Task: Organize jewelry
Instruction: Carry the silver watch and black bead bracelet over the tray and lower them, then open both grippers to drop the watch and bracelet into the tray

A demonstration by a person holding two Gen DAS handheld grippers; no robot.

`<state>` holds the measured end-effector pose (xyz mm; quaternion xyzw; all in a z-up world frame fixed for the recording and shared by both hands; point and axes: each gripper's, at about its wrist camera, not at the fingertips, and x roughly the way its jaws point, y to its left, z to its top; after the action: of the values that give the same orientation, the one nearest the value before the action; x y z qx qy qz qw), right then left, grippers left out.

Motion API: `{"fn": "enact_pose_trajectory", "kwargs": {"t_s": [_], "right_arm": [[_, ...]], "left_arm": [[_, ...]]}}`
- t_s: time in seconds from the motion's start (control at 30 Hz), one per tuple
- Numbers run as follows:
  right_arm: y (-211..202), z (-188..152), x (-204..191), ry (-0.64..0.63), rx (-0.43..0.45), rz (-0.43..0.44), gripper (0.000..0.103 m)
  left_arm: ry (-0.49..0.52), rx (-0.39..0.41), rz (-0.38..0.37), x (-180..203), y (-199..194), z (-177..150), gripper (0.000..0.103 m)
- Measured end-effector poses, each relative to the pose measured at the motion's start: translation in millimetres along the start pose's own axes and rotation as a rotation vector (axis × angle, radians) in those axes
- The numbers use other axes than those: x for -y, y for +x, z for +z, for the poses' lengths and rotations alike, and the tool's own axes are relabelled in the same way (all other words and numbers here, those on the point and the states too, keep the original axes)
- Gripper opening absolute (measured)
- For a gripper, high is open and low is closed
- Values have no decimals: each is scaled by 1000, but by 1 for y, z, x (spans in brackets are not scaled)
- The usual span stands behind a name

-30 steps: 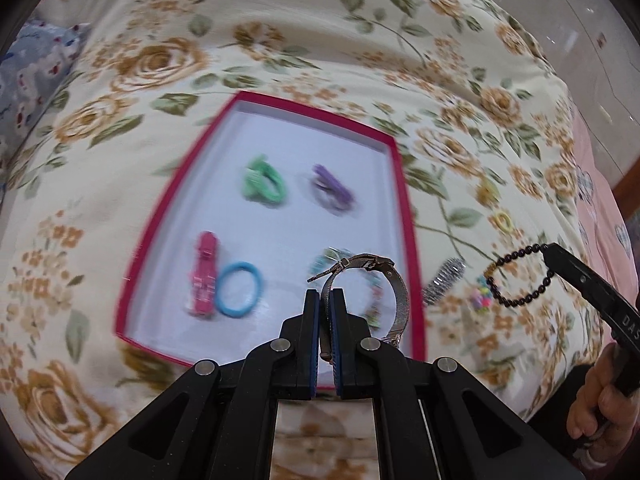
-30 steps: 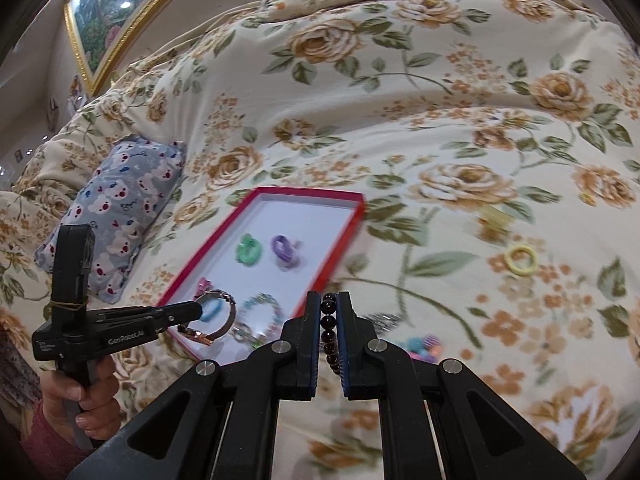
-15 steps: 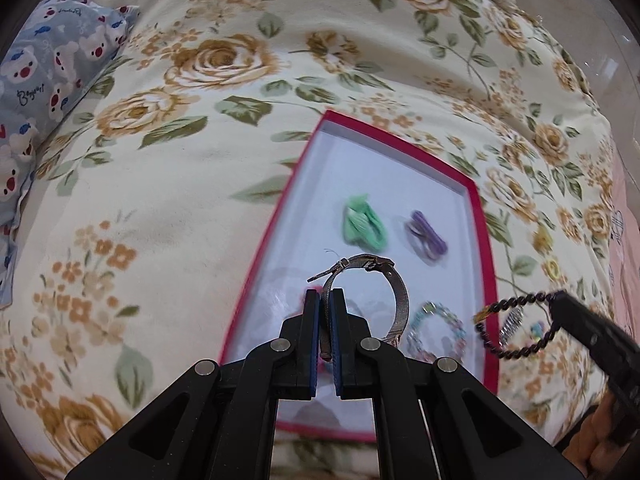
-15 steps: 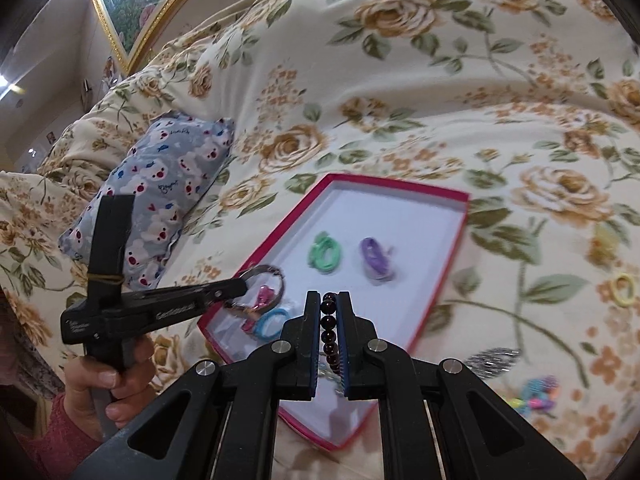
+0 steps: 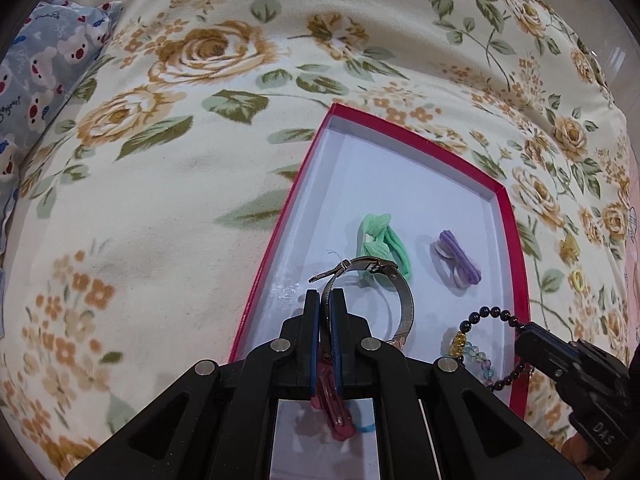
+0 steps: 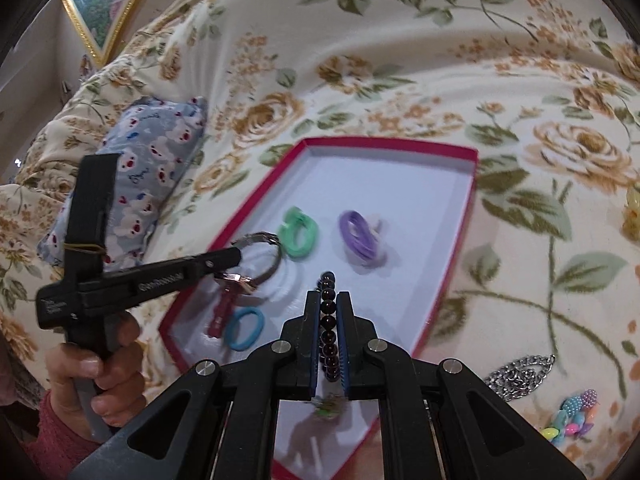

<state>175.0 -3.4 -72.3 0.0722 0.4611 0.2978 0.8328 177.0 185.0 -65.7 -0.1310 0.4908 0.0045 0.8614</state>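
Note:
A red-rimmed box (image 5: pixel 514 240) (image 6: pixel 468 200) with a white floor lies on a floral bedspread. In it lie a green hair tie (image 5: pixel 382 242) (image 6: pixel 298 232), a purple one (image 5: pixel 456 258) (image 6: pixel 360 238), a pink clip (image 6: pixel 222 312) and a blue ring (image 6: pixel 244 328). My left gripper (image 5: pixel 326 298) (image 6: pixel 236 254) is shut on a metal mesh watch band (image 5: pixel 404 300) (image 6: pixel 266 240), held over the box's near left part. My right gripper (image 6: pixel 329 300) (image 5: pixel 520 330) is shut on a dark bead bracelet (image 5: pixel 480 316) (image 6: pixel 327 320) above the box's near right side.
A blue patterned pillow (image 5: pixel 36 76) (image 6: pixel 148 168) lies left of the box. On the bedspread right of the box are a silver chain (image 6: pixel 520 374), a colourful bead piece (image 6: pixel 572 420) and a yellow ring (image 5: pixel 578 278). A hand (image 6: pixel 96 364) grips the left tool.
Both grippers have moved left and down with their pieces, from beside the box's right edge to above its floor. The box now sits larger and closer in both views.

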Motion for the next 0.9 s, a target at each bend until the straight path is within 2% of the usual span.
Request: {"fn": "enact_pose_trajectory", "kwargs": {"t_s": [0.6, 0.67, 0.73, 0.8, 0.87, 0.9], "right_arm": [[13, -5, 5, -28, -51, -64, 8], [13, -4, 5, -29, -52, -63, 11], [13, -4, 5, -24, -48, -61, 12], [12, -4, 6, -12, -49, -49, 13], [10, -4, 6, -4, -47, -43, 15], [8, -4, 6, -2, -42, -40, 16]], "left_arm": [[18, -31, 40, 6, 13, -2, 6], [20, -32, 42, 6, 13, -2, 7], [19, -35, 40, 6, 12, -2, 9], [12, -35, 37, 5, 11, -2, 23], [11, -28, 48, 5, 9, -1, 30], [13, -26, 50, 5, 7, -2, 30]]}}
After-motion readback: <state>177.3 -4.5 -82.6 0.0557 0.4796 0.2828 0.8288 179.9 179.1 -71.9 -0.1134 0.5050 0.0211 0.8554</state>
